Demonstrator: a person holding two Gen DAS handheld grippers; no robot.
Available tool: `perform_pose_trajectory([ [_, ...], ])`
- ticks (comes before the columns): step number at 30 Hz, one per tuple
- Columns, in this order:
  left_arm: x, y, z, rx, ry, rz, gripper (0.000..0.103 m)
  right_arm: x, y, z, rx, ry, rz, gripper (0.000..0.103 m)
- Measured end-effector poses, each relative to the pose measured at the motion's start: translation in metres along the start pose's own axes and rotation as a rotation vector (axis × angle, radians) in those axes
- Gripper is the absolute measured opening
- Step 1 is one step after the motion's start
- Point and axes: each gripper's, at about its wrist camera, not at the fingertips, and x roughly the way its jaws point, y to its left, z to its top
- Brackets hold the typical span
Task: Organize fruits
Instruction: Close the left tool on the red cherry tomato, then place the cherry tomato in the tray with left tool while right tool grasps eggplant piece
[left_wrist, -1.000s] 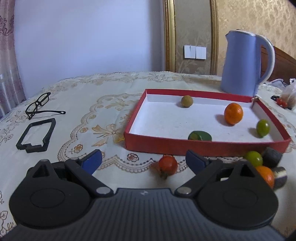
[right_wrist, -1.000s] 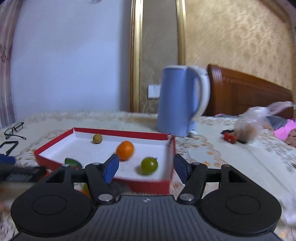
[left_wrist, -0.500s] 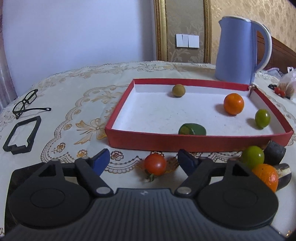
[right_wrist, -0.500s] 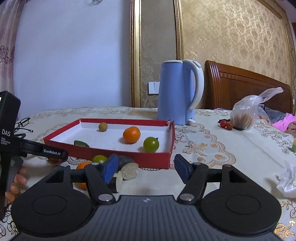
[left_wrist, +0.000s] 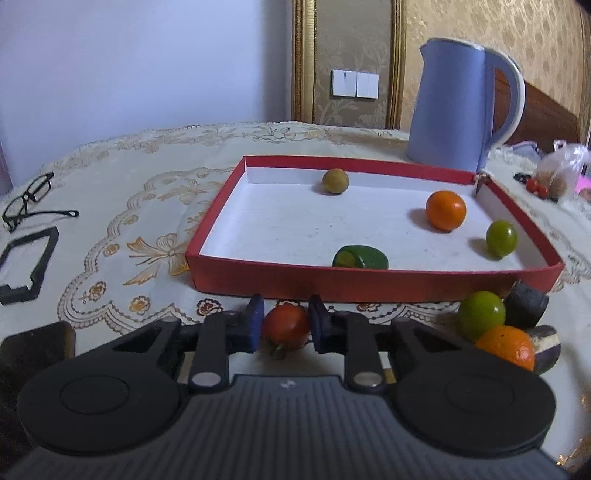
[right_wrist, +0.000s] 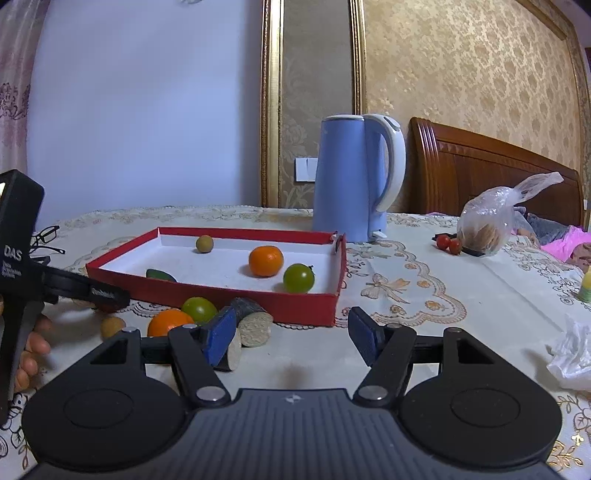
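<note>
In the left wrist view my left gripper (left_wrist: 285, 325) is shut on a red tomato (left_wrist: 286, 326) on the tablecloth, just in front of the red tray (left_wrist: 369, 282). The tray holds an orange (left_wrist: 445, 210), a green fruit (left_wrist: 501, 238), a brown fruit (left_wrist: 335, 181) and a dark green piece (left_wrist: 360, 257). Outside the tray's right front corner lie a green fruit (left_wrist: 481, 315), an orange (left_wrist: 506, 347) and dark cut pieces (left_wrist: 526, 304). In the right wrist view my right gripper (right_wrist: 291, 334) is open and empty, in front of the tray (right_wrist: 221, 291); the left gripper (right_wrist: 85, 290) shows at the left.
A blue kettle (left_wrist: 456, 107) stands behind the tray. Glasses (left_wrist: 29, 201) and a black frame (left_wrist: 27, 260) lie at the left. In the right wrist view a plastic bag (right_wrist: 491, 221) and small tomatoes (right_wrist: 448, 243) lie at the right, with crumpled white paper (right_wrist: 570, 354) near the edge.
My left gripper moved forward and closed its fingers on the red tomato. The right gripper drew back from the tray and stayed open.
</note>
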Motion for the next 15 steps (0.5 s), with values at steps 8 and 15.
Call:
perform_pose_trajectory([
  [8, -0.013, 0.009, -0.002, -0.052, -0.076, -0.011, 0.023, 0.006, 0.008, -0.006, -0.054, 0.06, 0.056, 0.067],
  [15, -0.016, 0.013, -0.001, -0.071, -0.094, -0.012, 0.023, 0.02, 0.035, -0.006, -0.158, 0.104, 0.068, 0.067],
])
